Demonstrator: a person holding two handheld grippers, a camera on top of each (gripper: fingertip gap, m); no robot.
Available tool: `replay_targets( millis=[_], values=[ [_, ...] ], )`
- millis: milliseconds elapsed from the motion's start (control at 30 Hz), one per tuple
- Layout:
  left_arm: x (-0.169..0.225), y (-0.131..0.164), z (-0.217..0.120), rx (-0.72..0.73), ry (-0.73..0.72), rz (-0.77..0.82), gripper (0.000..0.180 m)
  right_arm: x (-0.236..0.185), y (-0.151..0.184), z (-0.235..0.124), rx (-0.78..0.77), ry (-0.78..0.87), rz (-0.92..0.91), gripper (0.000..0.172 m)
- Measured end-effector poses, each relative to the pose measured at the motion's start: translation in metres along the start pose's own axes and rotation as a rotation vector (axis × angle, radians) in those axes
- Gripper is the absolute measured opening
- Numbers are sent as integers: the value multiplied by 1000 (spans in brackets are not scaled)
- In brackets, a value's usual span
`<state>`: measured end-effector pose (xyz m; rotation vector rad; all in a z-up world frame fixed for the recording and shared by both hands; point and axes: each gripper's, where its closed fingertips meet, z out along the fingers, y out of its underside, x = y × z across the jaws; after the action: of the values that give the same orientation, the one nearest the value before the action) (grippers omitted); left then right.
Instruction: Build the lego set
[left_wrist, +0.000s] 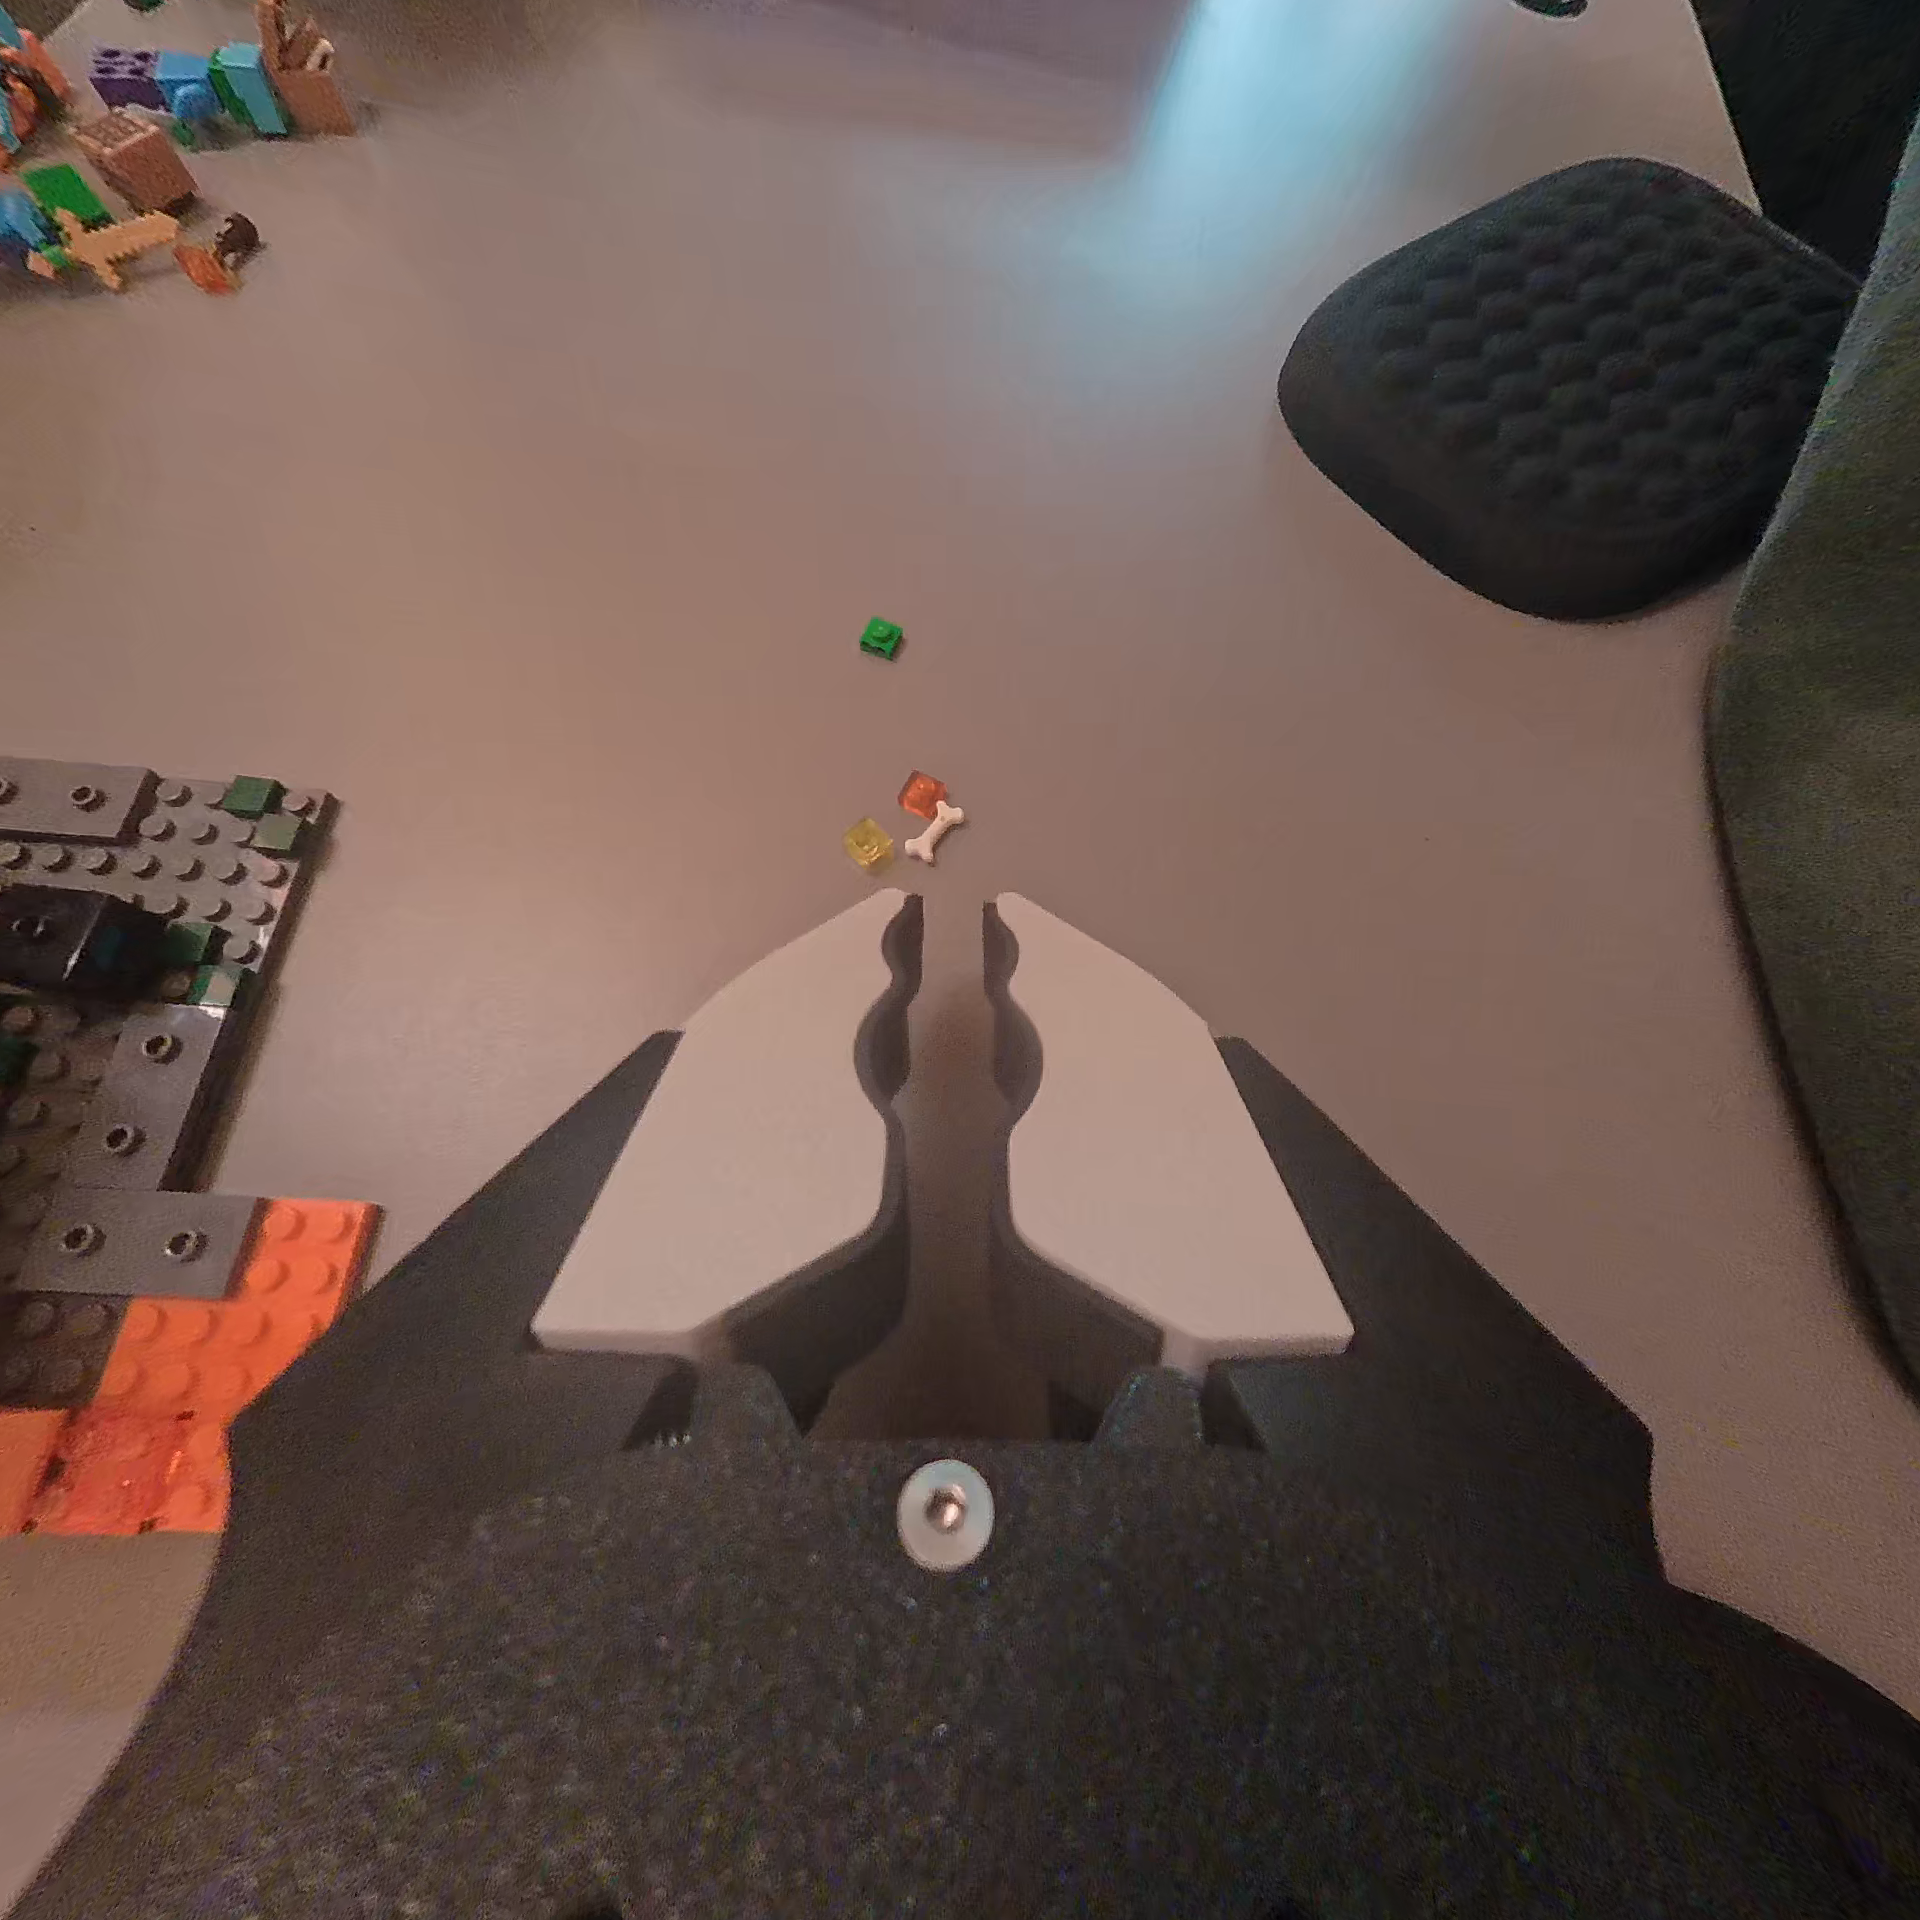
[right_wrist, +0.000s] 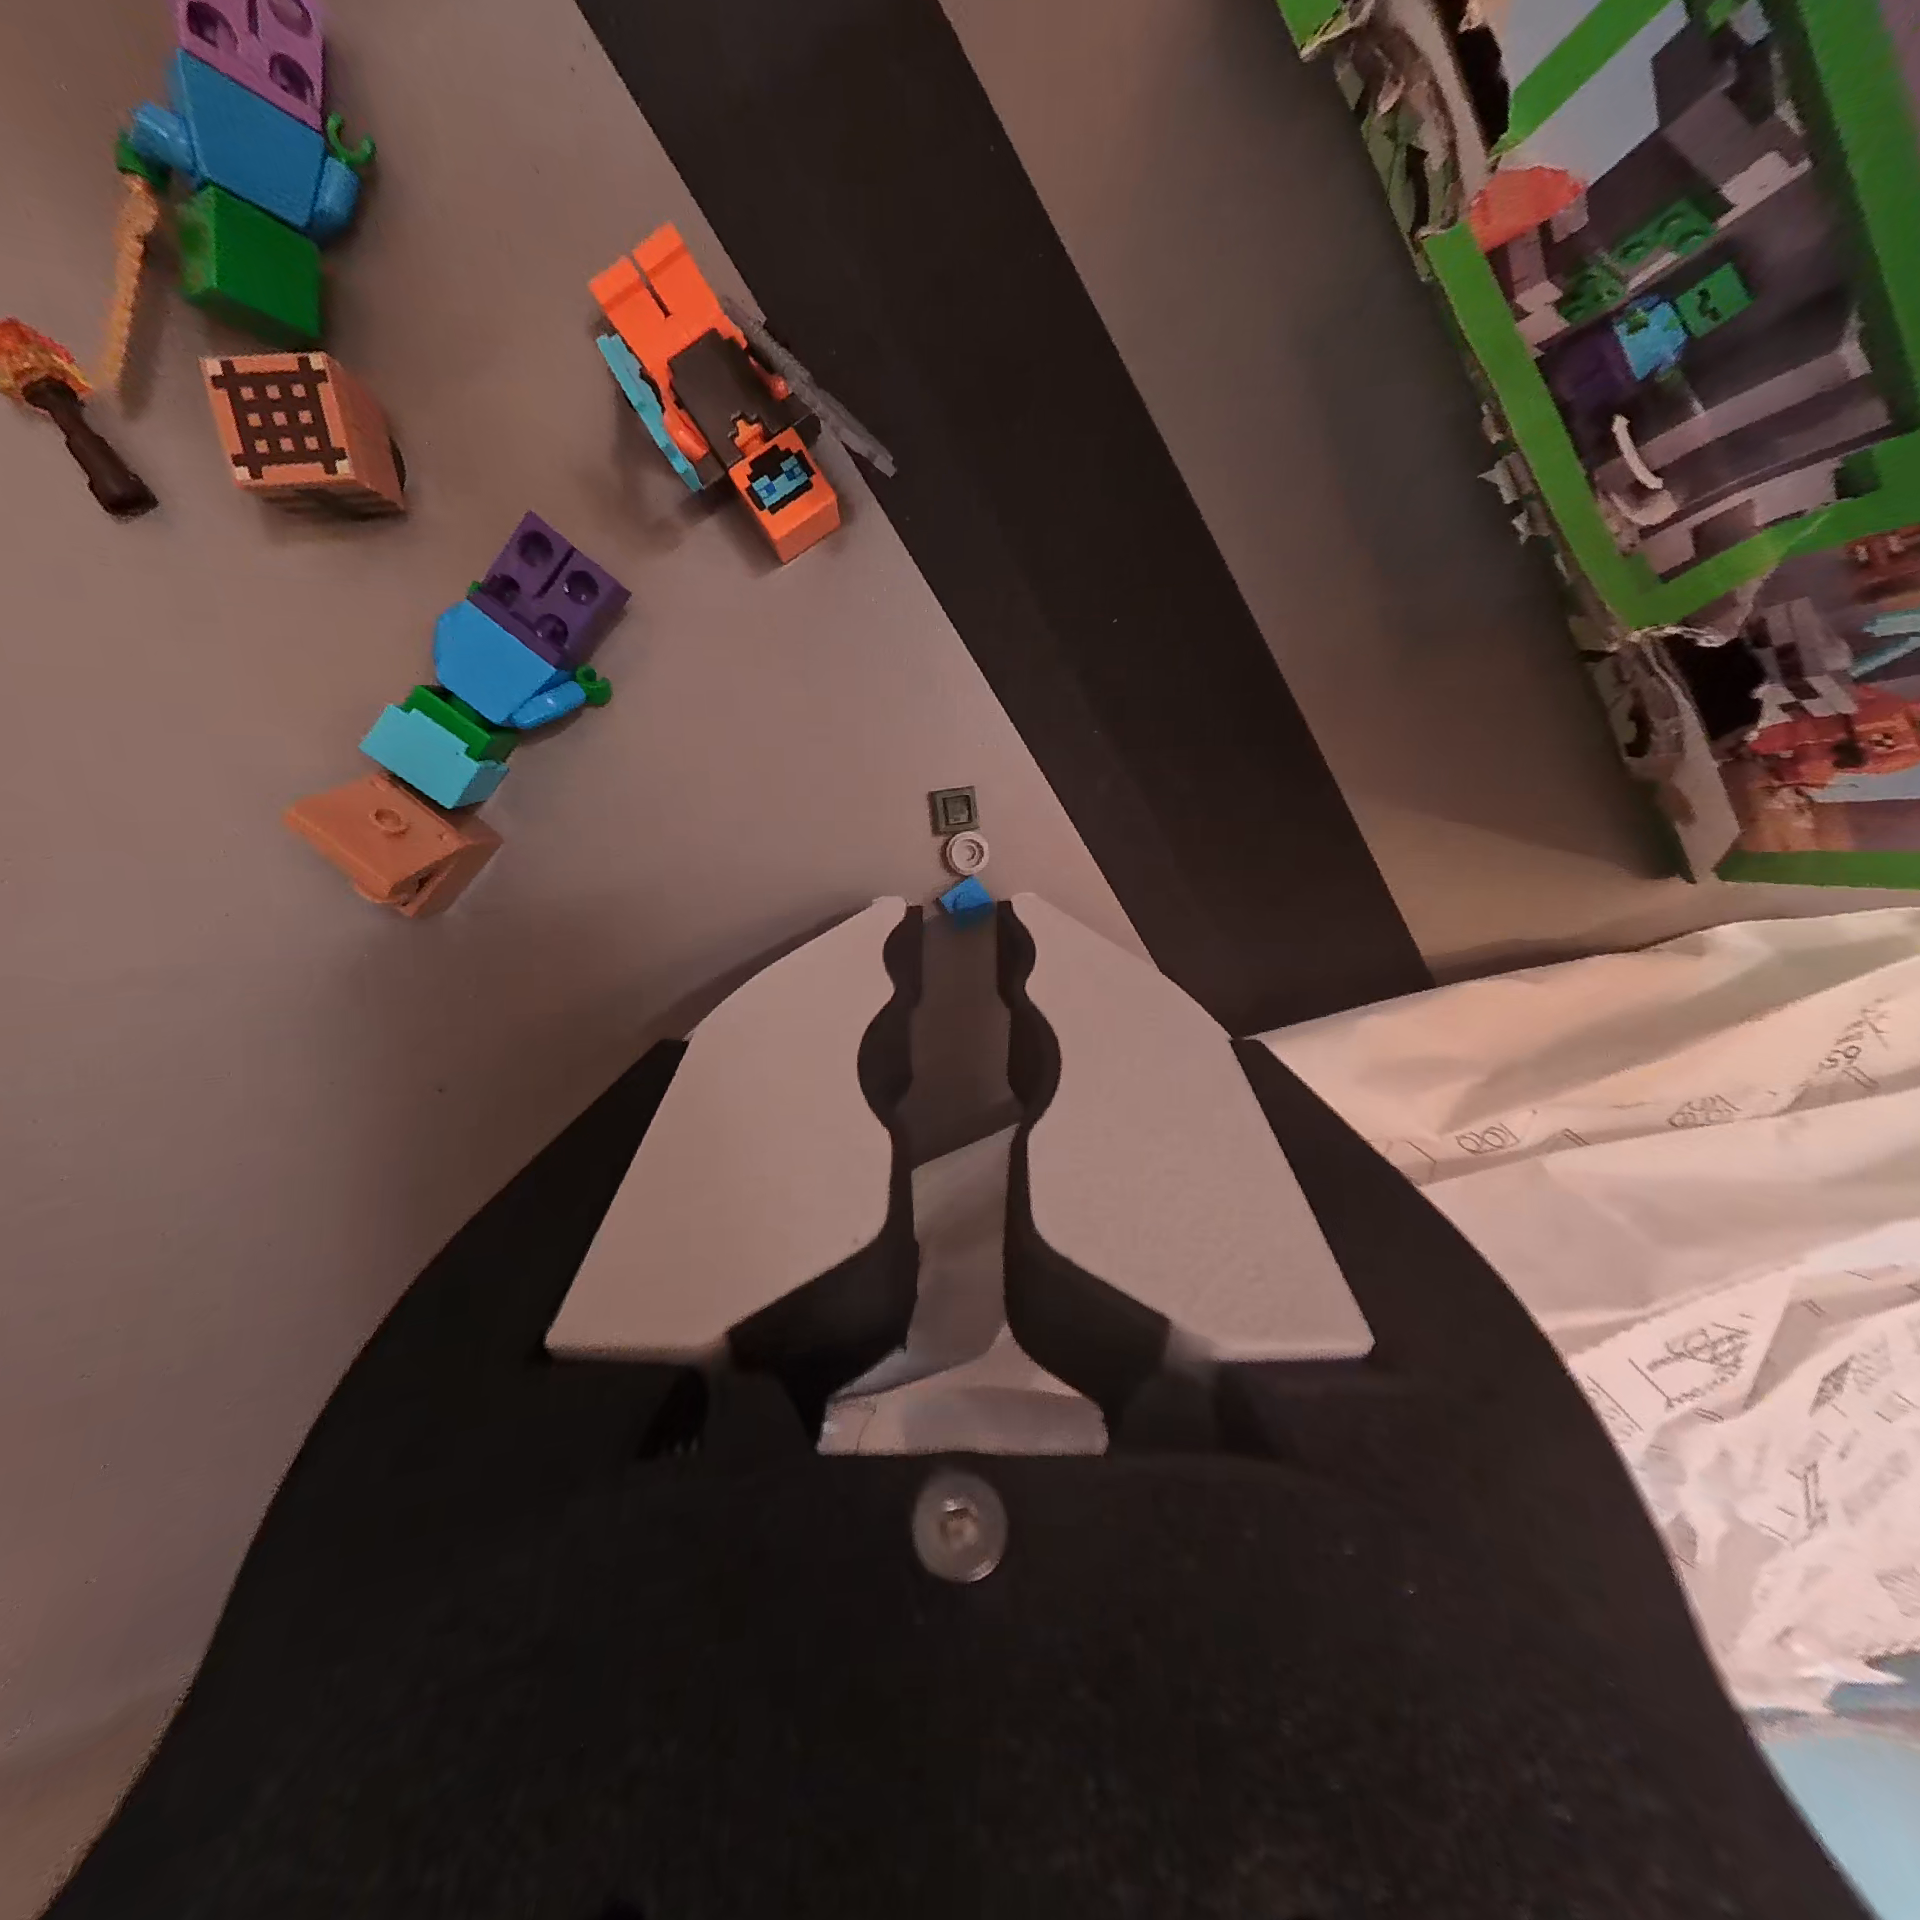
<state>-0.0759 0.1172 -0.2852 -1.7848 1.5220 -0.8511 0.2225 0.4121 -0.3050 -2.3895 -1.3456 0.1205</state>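
Observation:
In the left wrist view my left gripper is open with a narrow gap and nothing between its fingers. Just beyond its tips lie a small white bone piece, a clear yellow stud brick and a clear orange stud brick; a green stud brick lies farther off. In the right wrist view my right gripper is open. A tiny blue piece lies on the table at its tips, close to the right finger, with a gap to the left finger. A grey round stud and a dark square tile lie just beyond.
A grey and orange brick build lies at the left, loose brick figures at the far left. A dark padded cushion sits at the right. The right wrist view shows brick figures, a brown crate block, a green box and crumpled paper.

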Motion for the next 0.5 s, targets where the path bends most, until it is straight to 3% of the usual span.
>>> replay_targets(
  millis=[33, 133, 200, 367, 500],
  values=[
    [0, 0, 0, 1, -1, 0, 11, 0, 0, -1, -1, 3, -4, 13],
    [-1, -3, -2, 17, -10, 1, 10, -4, -13, -17, 57, -3, -5, 15],
    [-3, -4, -4, 24, -17, 1, 10, -30, -35, -37, 141, -39, -51, 15],
    [-5, -4, -5, 24, -28, 4, 10, -179, -74, -66, 296, -198, -337, 15],
    [-3, -5, -5, 23, -35, 17, 10, -295, -70, -53, 308, -348, -492, 15]
  ],
)
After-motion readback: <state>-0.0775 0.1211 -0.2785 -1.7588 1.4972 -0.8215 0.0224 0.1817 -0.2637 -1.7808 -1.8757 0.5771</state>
